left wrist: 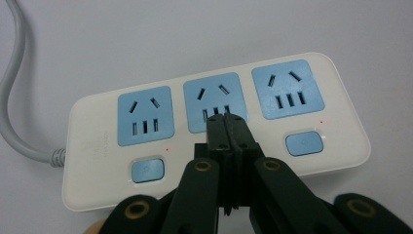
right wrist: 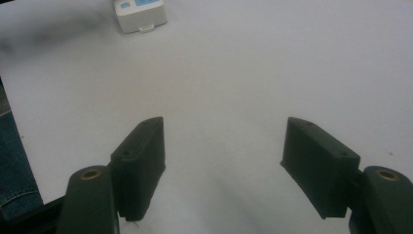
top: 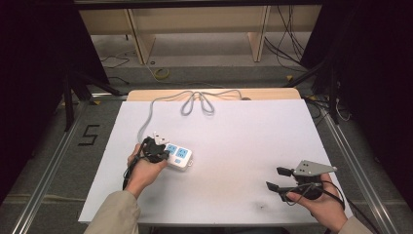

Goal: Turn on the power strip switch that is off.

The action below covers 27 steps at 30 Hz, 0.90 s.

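A white power strip [top: 179, 157] with three blue sockets lies on the left half of the white table [top: 234, 136]. Its grey cable [top: 151, 109] runs off to the back edge. My left gripper [top: 164, 152] is held over the strip. In the left gripper view its jaws are shut together with nothing between them, and its tips [left wrist: 226, 119] sit at the lower edge of the middle socket [left wrist: 214, 97]. The jaws hide the middle switch; the switches on either side [left wrist: 147, 169] [left wrist: 304, 144] show. My right gripper [top: 274, 178] hovers open and empty near the front right corner, far from the strip [right wrist: 140, 14].
The cable loops [top: 197, 102] near the table's back edge. White table surface lies between the two grippers. Black stands and cables stand on the floor beyond the table's far side.
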{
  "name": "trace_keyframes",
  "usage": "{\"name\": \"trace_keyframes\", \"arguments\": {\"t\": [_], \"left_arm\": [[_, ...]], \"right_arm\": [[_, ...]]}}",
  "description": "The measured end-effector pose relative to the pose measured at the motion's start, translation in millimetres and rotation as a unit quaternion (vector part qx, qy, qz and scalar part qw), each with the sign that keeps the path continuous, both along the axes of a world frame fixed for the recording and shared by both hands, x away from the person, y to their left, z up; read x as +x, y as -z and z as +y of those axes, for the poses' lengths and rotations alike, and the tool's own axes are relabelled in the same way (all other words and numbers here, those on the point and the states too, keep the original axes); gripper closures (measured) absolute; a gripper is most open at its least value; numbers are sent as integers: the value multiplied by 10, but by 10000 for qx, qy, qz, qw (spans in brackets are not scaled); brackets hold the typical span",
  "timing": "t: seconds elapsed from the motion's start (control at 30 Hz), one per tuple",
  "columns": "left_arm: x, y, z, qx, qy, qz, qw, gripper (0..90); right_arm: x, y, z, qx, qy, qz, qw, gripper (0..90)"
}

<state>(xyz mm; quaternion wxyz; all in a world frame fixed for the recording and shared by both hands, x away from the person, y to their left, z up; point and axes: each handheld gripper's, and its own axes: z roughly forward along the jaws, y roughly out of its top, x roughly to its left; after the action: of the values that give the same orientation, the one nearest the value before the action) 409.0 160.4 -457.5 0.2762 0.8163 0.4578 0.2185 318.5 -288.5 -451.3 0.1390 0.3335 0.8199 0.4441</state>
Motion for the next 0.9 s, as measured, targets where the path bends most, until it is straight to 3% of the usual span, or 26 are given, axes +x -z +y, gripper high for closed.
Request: {"name": "trace_keyframes", "arguments": {"t": [0.9], "left_arm": [[16,-10,-28,116,-17,80,9999,900]], "right_arm": [[-7,-4,6,4,0,7,10000,324]]}}
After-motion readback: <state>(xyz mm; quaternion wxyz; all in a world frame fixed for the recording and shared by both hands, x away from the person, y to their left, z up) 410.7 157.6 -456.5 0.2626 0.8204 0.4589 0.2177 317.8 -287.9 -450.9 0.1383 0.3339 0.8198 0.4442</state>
